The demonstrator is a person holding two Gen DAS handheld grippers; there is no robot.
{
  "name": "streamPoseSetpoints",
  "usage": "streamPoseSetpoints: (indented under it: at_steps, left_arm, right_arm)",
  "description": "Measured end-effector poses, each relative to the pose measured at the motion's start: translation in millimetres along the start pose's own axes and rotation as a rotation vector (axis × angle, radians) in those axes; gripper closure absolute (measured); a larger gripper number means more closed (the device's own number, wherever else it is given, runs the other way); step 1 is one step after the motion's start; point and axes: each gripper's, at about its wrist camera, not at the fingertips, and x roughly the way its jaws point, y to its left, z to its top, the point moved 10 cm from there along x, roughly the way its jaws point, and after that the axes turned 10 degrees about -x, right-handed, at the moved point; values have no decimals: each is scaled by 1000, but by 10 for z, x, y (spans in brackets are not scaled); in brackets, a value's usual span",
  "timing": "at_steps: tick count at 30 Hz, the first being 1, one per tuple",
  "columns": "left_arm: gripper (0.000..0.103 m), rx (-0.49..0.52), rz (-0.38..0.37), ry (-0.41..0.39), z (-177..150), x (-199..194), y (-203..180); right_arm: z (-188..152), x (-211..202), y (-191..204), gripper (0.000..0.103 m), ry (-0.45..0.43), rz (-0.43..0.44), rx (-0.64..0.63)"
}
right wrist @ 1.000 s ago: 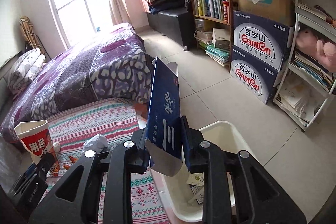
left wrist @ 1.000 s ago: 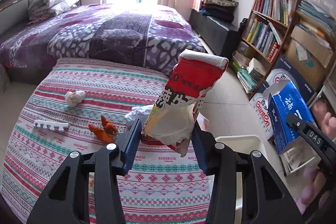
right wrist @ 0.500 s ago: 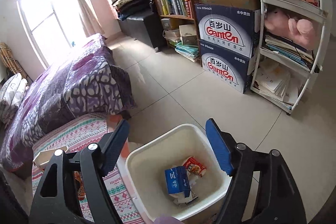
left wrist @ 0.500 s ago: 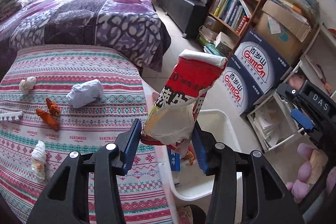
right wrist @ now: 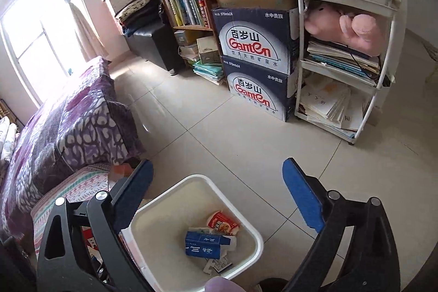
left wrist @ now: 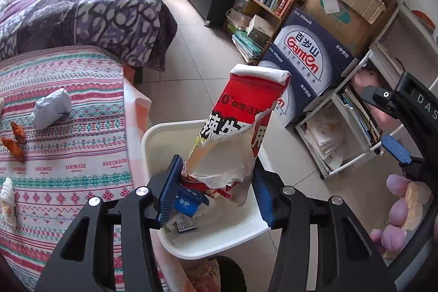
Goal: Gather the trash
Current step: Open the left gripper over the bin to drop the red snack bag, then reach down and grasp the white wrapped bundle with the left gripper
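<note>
Left wrist view: left tongs [left wrist: 216,185] over the white bin [left wrist: 153,133], jaws opening; torn red bag [left wrist: 241,133] between them, right pad already off it, left pad at its edge, so the grip is releasing. A second ago the bag hung clenched above the striped tabletop [left wrist: 68,155]; now it is above the bin, judged about to drop. On the tabletop: grey wad [left wrist: 50,108], orange scraps [left wrist: 13,141], white wad [left wrist: 6,193], all uncollected.

Right wrist view: right tongs [right wrist: 219,196] spreading wide, nothing between the jaws. Blue carton [right wrist: 204,244], gripped a second ago, now lies in the bin [right wrist: 254,237] beside a red wrapper [right wrist: 223,222]. One item binned, one about to follow, several left.
</note>
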Motion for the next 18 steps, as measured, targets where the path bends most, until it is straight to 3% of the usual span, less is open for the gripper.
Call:
streamPoseSetpoints:
  at_steps: [10,18]
  left_arm:
    - [31,57,-30,36,-121,84,-210]
    - [28,70,82,42,-162,15,188]
  right_arm:
    - [34,7,-196,10,6,-7,57]
    - [-81,46,104,7,44,-1,-30]
